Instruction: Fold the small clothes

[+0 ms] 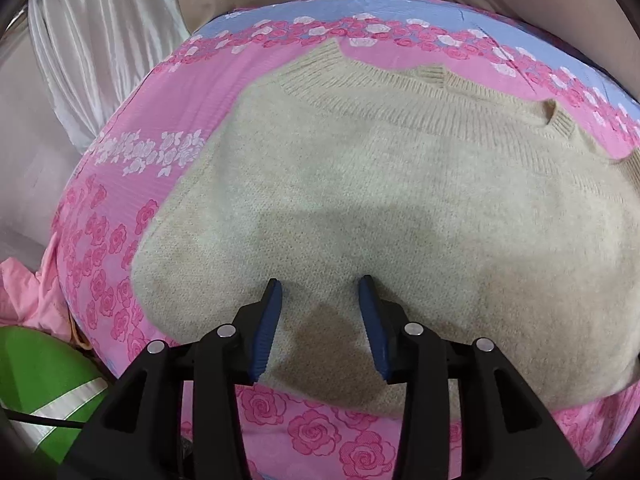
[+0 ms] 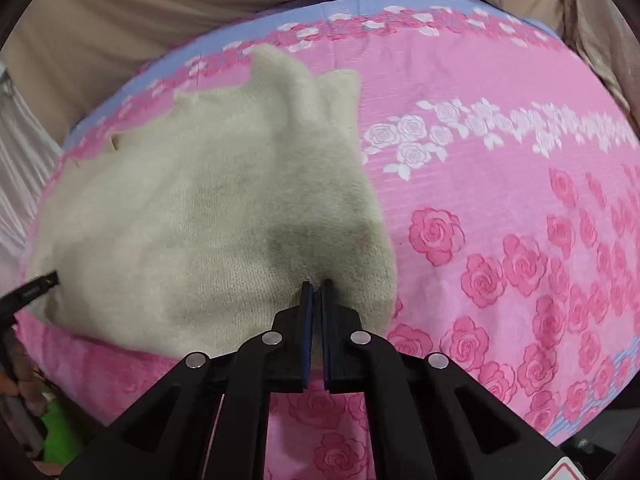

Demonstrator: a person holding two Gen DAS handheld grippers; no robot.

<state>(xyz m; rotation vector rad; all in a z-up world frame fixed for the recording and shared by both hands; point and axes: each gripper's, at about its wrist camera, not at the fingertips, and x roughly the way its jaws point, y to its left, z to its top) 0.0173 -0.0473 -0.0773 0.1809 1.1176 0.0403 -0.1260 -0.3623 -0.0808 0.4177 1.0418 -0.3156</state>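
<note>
Through your left wrist camera, your left tongs point(image 1: 320, 292) hang spread open over the near part of a beige knit sweater point(image 1: 380, 208), their blue pads point(image 1: 266, 332) apart with nothing between them and a shadow on the knit below. The sweater lies across a pink rose-print sheet point(image 1: 180, 120) covering the surface, its ribbed band toward the far edge. At the lower left, off the sheet, you can see a green item with a pale stripe point(image 1: 44, 384) and some pink cloth point(image 1: 24, 292). Through your right wrist camera, your right tongs point(image 2: 317, 286) are pinched closed on the sweater point(image 2: 192, 216) at its near right corner, knit caught between the pads. The garment bunches up leftward, with bare sheet point(image 2: 500, 184) to its right. No container shows in either view.
</note>
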